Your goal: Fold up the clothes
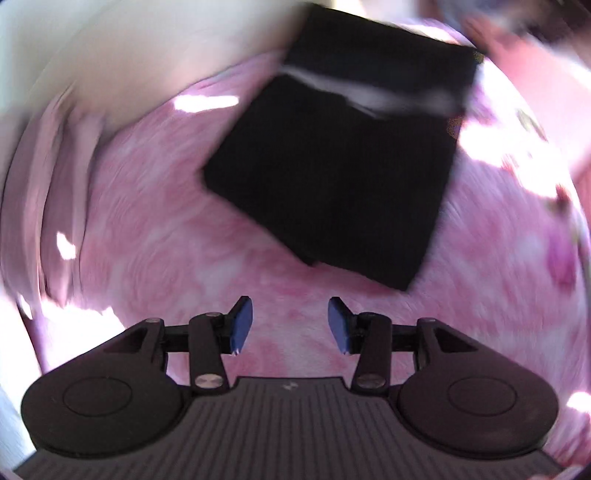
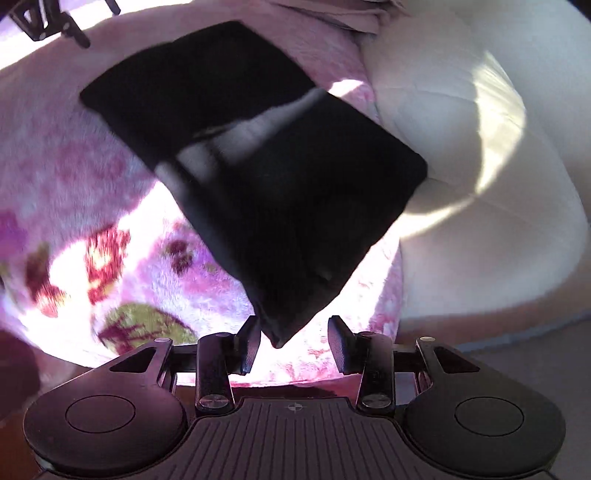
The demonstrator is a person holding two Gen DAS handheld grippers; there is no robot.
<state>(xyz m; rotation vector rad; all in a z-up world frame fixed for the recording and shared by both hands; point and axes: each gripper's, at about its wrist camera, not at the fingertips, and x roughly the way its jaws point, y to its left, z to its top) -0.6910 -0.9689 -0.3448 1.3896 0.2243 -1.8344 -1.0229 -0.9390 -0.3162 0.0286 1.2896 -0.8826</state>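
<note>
A black garment (image 1: 332, 173) lies folded into a rough rectangle on a pink floral blanket (image 1: 155, 236), with a pale stripe across it. My left gripper (image 1: 290, 325) is open and empty, a short way in front of the garment's near corner. In the right wrist view the same black garment (image 2: 273, 184) lies ahead, and its near corner reaches down between the fingers of my right gripper (image 2: 293, 343), which is open. I cannot tell whether the left finger (image 2: 249, 341) touches the cloth.
A cream cushion or pillow (image 2: 480, 166) lies right of the garment in the right wrist view and shows at the upper left in the left wrist view (image 1: 147, 55). Bright sun patches fall on the blanket (image 2: 74, 229). The left gripper (image 2: 48, 18) shows at the far top left.
</note>
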